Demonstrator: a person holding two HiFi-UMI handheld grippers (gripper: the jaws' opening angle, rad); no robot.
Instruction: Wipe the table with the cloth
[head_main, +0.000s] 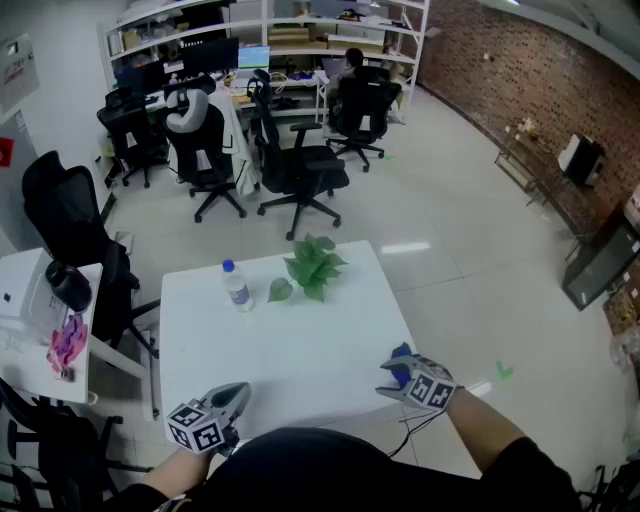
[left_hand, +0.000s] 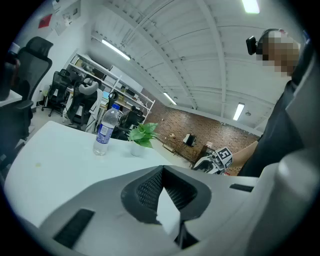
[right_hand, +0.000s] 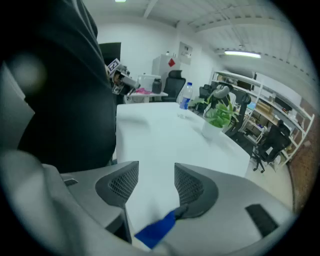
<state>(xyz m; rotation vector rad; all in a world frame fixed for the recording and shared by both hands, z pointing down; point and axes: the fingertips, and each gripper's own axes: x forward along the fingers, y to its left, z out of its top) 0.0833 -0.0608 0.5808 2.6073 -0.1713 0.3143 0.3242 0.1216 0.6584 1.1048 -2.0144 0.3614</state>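
- Head view: the cloth (head_main: 400, 358) is a small, vivid blue bunch at the near right edge of the white table (head_main: 300, 350), right at the front of the right gripper (head_main: 398, 380).
- The right gripper tilts steeply down over that edge. The left gripper (head_main: 236, 396) sits lower, at the table's near left corner, pointing nearly level.
- A water bottle (head_main: 237, 285) and a potted plant (head_main: 314, 265) stand near the table's far side. Beyond them are black office chairs (head_main: 295, 165), shelving (head_main: 270, 30) and a brick wall (head_main: 540, 70).
- Left gripper view: the left gripper (left_hand: 161, 170) has its jaws brought together at the tips with nothing between them. White table (left_hand: 50, 160) lies below.
- The water bottle (left_hand: 104, 131) and potted plant (left_hand: 141, 135) stand ahead, and the right gripper (left_hand: 212, 161) is at the far edge.
- Right gripper view: the right gripper (right_hand: 156, 177) has its jaws spread, with bare table (right_hand: 160, 145) showing in the gap.
- The cloth (right_hand: 156, 230) lies low near the jaws' base, against the right-hand jaw. The pads do not pinch it.
- The left gripper (right_hand: 120, 77) shows beyond the person's dark clothing (right_hand: 65, 90). The water bottle (right_hand: 185, 105) and potted plant (right_hand: 217, 115) are farther along.
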